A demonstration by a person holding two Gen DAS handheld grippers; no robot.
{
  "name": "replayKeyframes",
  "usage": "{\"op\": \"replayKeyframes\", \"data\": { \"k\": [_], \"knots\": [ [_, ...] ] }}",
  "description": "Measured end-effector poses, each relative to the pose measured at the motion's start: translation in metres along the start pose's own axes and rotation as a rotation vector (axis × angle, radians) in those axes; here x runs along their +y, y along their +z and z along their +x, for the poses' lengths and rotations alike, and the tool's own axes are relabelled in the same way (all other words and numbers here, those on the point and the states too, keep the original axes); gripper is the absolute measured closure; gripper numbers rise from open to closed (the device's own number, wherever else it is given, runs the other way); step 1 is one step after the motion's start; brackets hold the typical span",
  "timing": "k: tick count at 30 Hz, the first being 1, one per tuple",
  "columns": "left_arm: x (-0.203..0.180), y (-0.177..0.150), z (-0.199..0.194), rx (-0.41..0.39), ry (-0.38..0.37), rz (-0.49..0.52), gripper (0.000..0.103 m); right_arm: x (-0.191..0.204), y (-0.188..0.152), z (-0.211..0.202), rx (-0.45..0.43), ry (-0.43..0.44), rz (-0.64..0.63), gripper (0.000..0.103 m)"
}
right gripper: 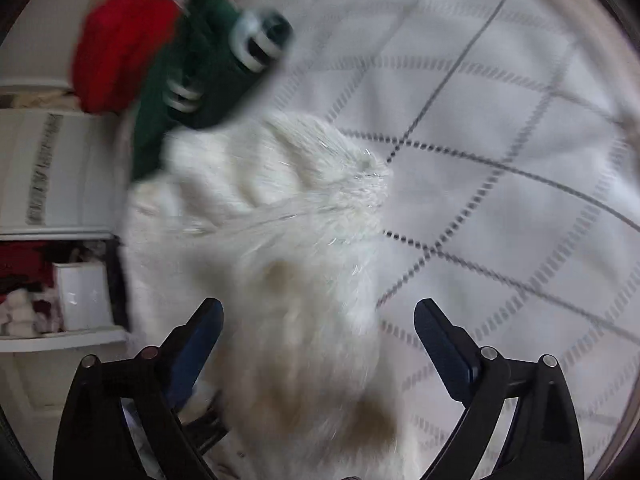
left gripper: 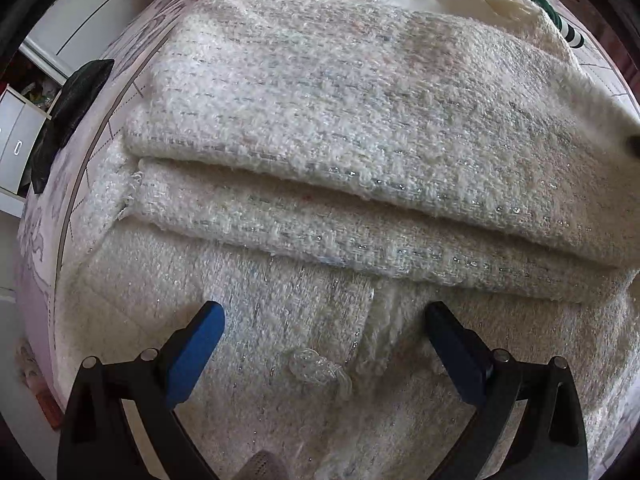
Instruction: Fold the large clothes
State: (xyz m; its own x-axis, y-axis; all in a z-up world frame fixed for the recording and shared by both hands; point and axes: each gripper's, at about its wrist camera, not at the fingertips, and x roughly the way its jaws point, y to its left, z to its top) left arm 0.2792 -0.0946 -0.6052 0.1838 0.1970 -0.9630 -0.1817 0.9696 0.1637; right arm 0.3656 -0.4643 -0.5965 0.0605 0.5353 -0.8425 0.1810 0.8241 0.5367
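Note:
A large cream woolly garment (left gripper: 344,132) with glittery threads lies folded in layers on the bed and fills the left wrist view. My left gripper (left gripper: 324,316) points down at its near layer, open, with its blue pads (left gripper: 200,344) spread apart just above the fabric and nothing pinched. In the blurred right wrist view the same cream garment (right gripper: 280,208) lies below my right gripper (right gripper: 318,308), which is open wide; the fabric shows between the fingers but the pads (right gripper: 436,336) do not press on it.
A green garment with white stripes (right gripper: 208,64) and a red one (right gripper: 120,40) lie at the garment's far end. The quilted white bedspread (right gripper: 500,160) spreads to the right. White shelves with clutter (right gripper: 60,200) stand at the left. A dark item (left gripper: 72,104) lies at the bed's left edge.

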Motion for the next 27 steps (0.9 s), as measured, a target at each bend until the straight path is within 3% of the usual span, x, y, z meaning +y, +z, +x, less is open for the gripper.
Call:
{"op": "replayKeyframes", "data": {
  "k": [2,4,5,6,11,12,15,17,19,20,25,27],
  "knots": [
    [0.000,0.000,-0.001,0.000,-0.003,0.002,0.000,0.001,0.013,0.032,0.072,-0.035,0.009,0.000],
    [-0.002,0.000,-0.002,0.001,-0.007,0.004,0.000,0.012,0.018,0.037,0.040,-0.061,0.002,0.001],
    [-0.002,0.000,-0.002,0.001,-0.009,0.006,0.000,0.022,0.017,0.037,0.035,-0.075,-0.025,0.022],
    [-0.002,0.001,-0.003,0.002,-0.009,0.007,0.000,0.030,0.014,0.038,0.040,-0.044,-0.040,0.062],
    [0.011,0.000,-0.002,0.019,-0.023,0.022,0.000,0.011,-0.019,0.010,0.059,0.111,0.179,0.076],
    [0.013,0.000,0.000,0.024,-0.029,0.024,0.000,0.001,-0.030,0.004,0.071,0.170,0.270,0.077],
    [0.022,-0.007,-0.001,0.042,-0.046,0.041,0.000,-0.017,-0.053,0.002,0.091,0.243,0.400,0.077],
    [0.023,-0.012,-0.006,0.044,-0.035,0.064,0.000,-0.016,-0.059,-0.001,0.100,0.140,0.310,0.075],
    [0.021,-0.016,-0.016,0.038,-0.009,0.075,0.000,-0.009,-0.058,-0.005,0.101,-0.048,0.141,0.054],
    [0.019,-0.019,-0.025,0.029,0.001,0.083,0.000,-0.008,-0.060,-0.010,0.101,-0.085,0.103,0.042],
    [-0.004,-0.047,-0.070,-0.006,0.020,0.091,0.000,0.012,-0.083,-0.052,0.075,-0.102,-0.039,0.041],
    [-0.020,-0.063,-0.072,0.000,0.052,0.118,0.000,0.022,-0.100,-0.056,0.108,-0.156,-0.143,0.039]
  ]
}}
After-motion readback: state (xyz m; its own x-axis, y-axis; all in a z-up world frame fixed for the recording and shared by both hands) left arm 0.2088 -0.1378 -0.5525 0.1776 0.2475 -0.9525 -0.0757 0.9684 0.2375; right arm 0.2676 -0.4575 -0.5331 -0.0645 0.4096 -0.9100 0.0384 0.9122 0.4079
